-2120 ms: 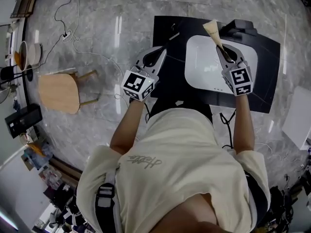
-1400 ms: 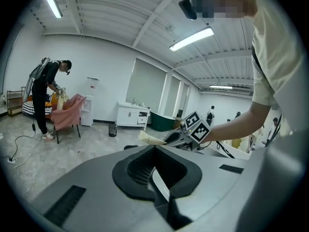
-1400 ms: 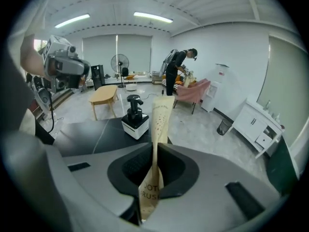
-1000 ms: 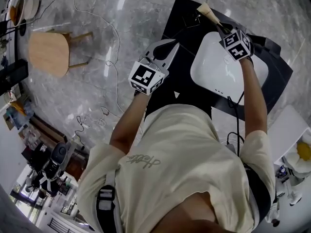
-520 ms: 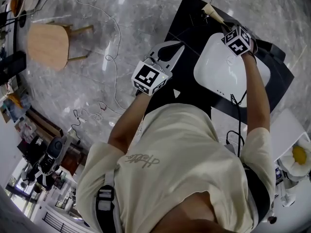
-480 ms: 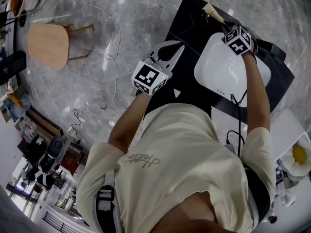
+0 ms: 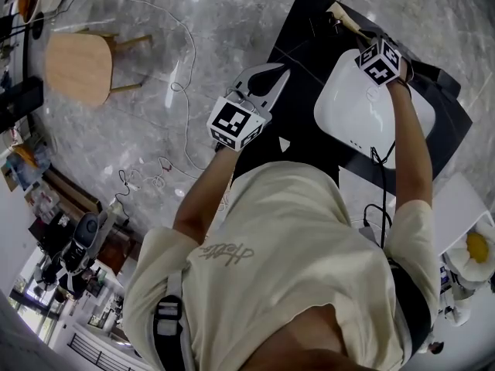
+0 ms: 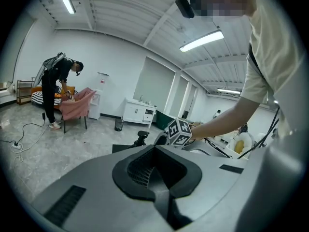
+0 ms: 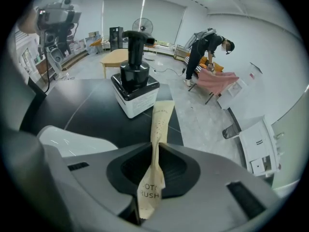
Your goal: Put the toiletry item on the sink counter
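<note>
My left gripper point(image 7: 278, 73) sits out in front of my chest with its jaws pressed together and nothing between them, the left arm point(image 7: 203, 199) bent and angled forward. My right arm point(image 7: 408, 149) is stretched nearly straight and reaches further ahead than the left. The right gripper point(image 7: 356, 37) at its end has its jaws pinched on a thin paper packet point(image 9: 161, 117), which pokes out past the tips.

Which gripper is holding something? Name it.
The right gripper: its jaws pinch a tan toothbrush packet. The left gripper has its jaws together with nothing between them.
</note>
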